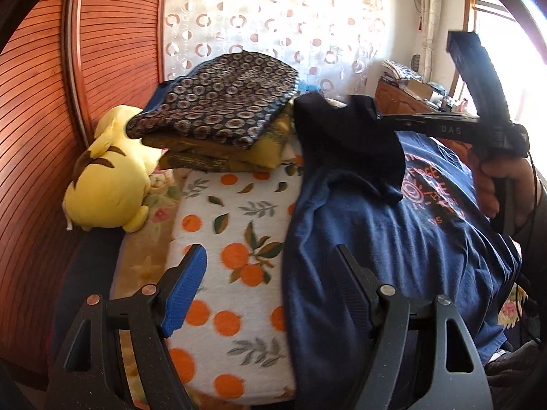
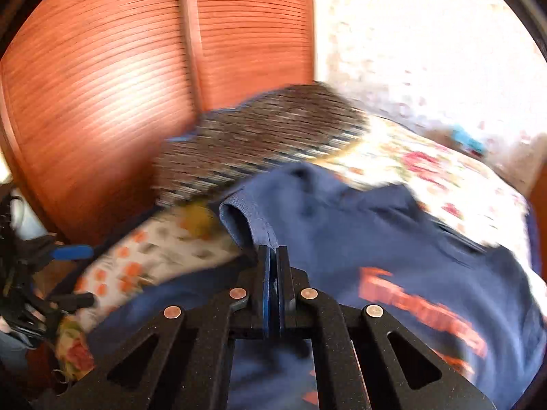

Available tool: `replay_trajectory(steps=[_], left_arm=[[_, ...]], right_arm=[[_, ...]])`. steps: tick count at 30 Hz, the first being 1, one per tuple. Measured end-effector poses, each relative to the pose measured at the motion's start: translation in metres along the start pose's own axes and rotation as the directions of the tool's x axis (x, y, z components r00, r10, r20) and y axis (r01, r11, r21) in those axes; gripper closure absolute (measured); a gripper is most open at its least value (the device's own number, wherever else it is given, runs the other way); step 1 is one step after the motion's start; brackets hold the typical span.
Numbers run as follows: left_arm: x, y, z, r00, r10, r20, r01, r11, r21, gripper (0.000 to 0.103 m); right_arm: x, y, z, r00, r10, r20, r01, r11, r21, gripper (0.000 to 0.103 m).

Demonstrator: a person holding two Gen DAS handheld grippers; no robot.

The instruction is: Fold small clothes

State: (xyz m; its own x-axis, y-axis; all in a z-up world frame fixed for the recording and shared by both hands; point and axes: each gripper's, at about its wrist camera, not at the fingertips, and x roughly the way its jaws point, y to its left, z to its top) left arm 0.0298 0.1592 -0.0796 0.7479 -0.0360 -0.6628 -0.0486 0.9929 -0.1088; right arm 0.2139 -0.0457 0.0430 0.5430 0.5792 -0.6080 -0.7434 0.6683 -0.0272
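Note:
A navy blue T-shirt (image 1: 393,239) with orange print lies on a bed over an orange-fruit patterned blanket (image 1: 232,239). My left gripper (image 1: 270,273) is open, low over the shirt's left edge, its right finger over the cloth. My right gripper (image 1: 383,118) is shut on a part of the shirt near the sleeve and holds it lifted above the rest. In the right wrist view the shirt (image 2: 376,239) hangs from the shut right gripper (image 2: 273,256), and the view is blurred by motion.
A stack of folded clothes (image 1: 218,112) with a circle-patterned piece on top sits at the bed's far end. A yellow plush toy (image 1: 109,177) lies left of it by the wooden slatted wardrobe (image 1: 51,102). A curtain (image 1: 273,17) hangs behind.

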Motion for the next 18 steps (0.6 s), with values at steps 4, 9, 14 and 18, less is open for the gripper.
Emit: replay_trajectory(steps=[4,9,14,18], left_arm=[[0.017,-0.013,0.006,1.000,-0.011,-0.022,0.011,1.000,0.024,0.027],[0.033,-0.023,0.015,0.999,-0.013,-0.042,0.016,0.998,0.053,0.027],[0.050,-0.028,0.025,0.998,-0.007,-0.058,0.011,0.997,0.079,0.027],[0.062,-0.028,0.029,0.998,-0.001,-0.070,0.008,0.996,0.094,0.027]], right_arm=[[-0.012,-0.033,-0.018,0.991,-0.132,-0.022,0.133,0.989,0.062,0.100],[-0.014,-0.047,-0.030,0.974,-0.224,-0.042,0.227,0.969,0.094,0.096],[-0.012,-0.041,-0.020,0.986,-0.164,0.004,0.163,0.981,0.109,0.063],[0.005,-0.038,-0.017,1.000,-0.027,0.011,0.026,0.996,0.082,0.054]])
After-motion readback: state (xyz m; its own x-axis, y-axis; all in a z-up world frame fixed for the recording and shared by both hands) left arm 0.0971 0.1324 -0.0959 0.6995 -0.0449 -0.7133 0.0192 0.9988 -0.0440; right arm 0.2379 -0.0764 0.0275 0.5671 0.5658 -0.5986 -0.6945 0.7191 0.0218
